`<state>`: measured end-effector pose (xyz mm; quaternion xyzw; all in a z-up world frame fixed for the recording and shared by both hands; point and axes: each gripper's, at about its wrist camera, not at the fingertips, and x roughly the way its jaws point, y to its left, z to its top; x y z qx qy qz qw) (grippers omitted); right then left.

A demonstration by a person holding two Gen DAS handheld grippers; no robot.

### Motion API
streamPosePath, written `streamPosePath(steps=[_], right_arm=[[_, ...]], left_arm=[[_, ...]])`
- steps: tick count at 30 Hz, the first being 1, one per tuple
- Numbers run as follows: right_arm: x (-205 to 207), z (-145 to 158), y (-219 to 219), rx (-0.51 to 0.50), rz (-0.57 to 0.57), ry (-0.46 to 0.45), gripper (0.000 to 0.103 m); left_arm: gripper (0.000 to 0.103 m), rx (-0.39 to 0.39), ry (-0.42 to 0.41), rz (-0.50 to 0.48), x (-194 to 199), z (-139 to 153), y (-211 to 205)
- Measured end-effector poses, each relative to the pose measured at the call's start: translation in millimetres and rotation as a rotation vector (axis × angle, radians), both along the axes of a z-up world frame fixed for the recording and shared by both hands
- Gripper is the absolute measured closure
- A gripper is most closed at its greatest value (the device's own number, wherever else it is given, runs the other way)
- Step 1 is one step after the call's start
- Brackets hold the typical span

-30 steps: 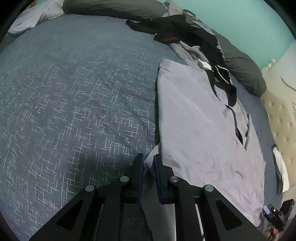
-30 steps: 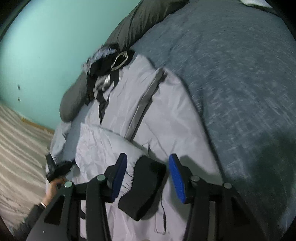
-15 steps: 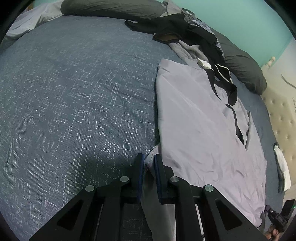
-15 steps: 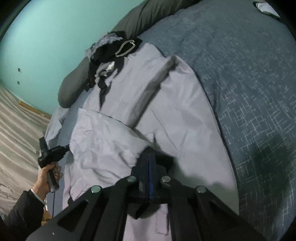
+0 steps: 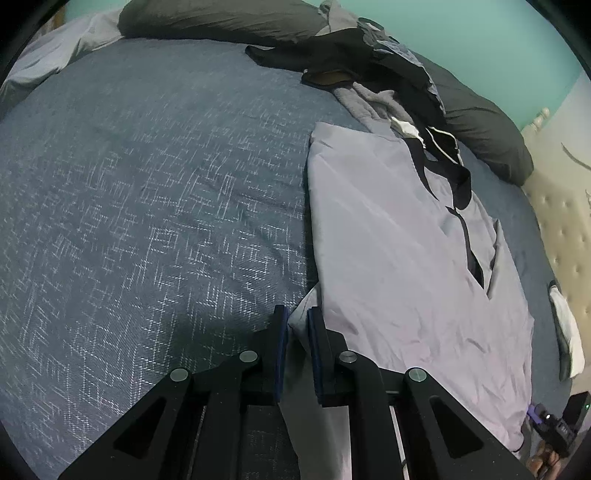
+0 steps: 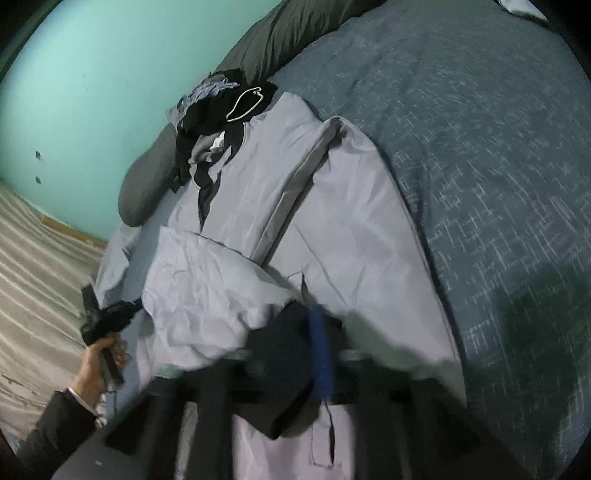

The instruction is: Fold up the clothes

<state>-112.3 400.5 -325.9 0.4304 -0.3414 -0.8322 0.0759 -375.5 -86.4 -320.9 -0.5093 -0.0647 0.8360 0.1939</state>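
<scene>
I see the grey jacket (image 5: 399,236) spread out long on the blue bed cover (image 5: 147,184), with a heap of dark clothes (image 5: 369,55) near the pillows (image 5: 221,14) at its far end. My left tongs (image 5: 295,332) are almost closed and they pinch a corner of the jacket's edge between the blue pads. My right tongs (image 6: 314,354) are blurred in the right wrist view; they seem pressed together on the dark cuff (image 6: 284,373) of a sleeve that lies bent over the body of the jacket, but I cannot tell it for sure. In that same view a hand (image 6: 99,362) holds the handle of the other tool at the side of the bed. I judge the cloth as thin, light and a little slippery, like a windbreaker: it wrinkles easily and it will hang down loose from any single point. So it is better to take it at the stronger parts, the cuff, the hem or a seam, and with two holds well apart, so the layer stays flat when it is carried over. A grip on only one thin layer could slide out.
</scene>
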Motion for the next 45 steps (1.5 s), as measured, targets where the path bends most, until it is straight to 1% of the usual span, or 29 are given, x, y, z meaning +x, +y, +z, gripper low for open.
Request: streamPosePath(steps=[3,6,8,9,10,11,12,13,17,21,25,27,32,43,45], right_arm=[[-2.4,-2.2,-0.1,0.009,0.007,0.003,0.057],[-5.3,-10.2,-3.4,0.019,0.028,-0.021,0.057],[-5.1,-10.7,-6.1,0.032,0.038,-0.022,0.06],[-4.6,-10.0,-7.4,0.039,0.042,-0.02,0.066],[-4.1,-9.3,-8.8,0.047,0.047,-0.018,0.082],[-3.6,-8.6,-10.1,0.055,0.051,-0.016,0.09],[-3.1,-8.0,-11.4,0.063,0.055,-0.014,0.094],[-2.6,-7.3,-12.8,0.07,0.06,-0.012,0.096],[0.7,-3.0,-15.7,0.095,0.067,0.002,0.098],[13.1,12.5,-1.7,0.075,0.005,0.054,0.098],[24.3,22.0,9.9,0.056,-0.044,0.086,0.098],[24.6,18.2,10.2,0.054,-0.051,0.071,0.098],[24.3,5.1,7.7,0.028,-0.047,0.019,0.098],[25.7,-6.7,1.2,0.038,-0.017,-0.032,0.098],[25.5,-9.2,1.8,0.03,-0.014,-0.038,0.098]], left_arm=[[0.09,0.0,-0.001,0.002,-0.5,-0.5,-0.1],[0.09,0.001,0.001,0.001,-0.9,-0.3,-0.1],[0.09,0.0,0.003,-0.001,-1.1,0.4,-0.2],[0.09,-0.001,0.003,-0.002,-1.1,0.6,-0.1],[0.09,-0.002,0.004,-0.003,-1.1,0.8,-0.1],[0.09,-0.003,0.005,-0.004,-1.0,0.9,0.0],[0.09,-0.004,0.005,-0.004,-1.1,1.2,0.3],[0.09,-0.005,0.005,-0.005,-1.4,1.6,0.7],[0.09,-0.005,0.007,-0.006,-1.1,3.4,0.0],[0.09,0.005,0.001,-0.014,-1.3,4.5,-0.8],[0.09,0.054,-0.021,0.005,-0.7,3.7,-1.9],[0.09,0.077,-0.028,0.031,-0.1,3.2,-6.5],[0.09,0.187,-0.044,0.141,5.3,4.6,-23.6],[0.09,0.314,-0.076,0.269,8.1,-4.6,-44.7],[0.09,0.343,-0.093,0.291,6.4,-9.1,-46.8]])
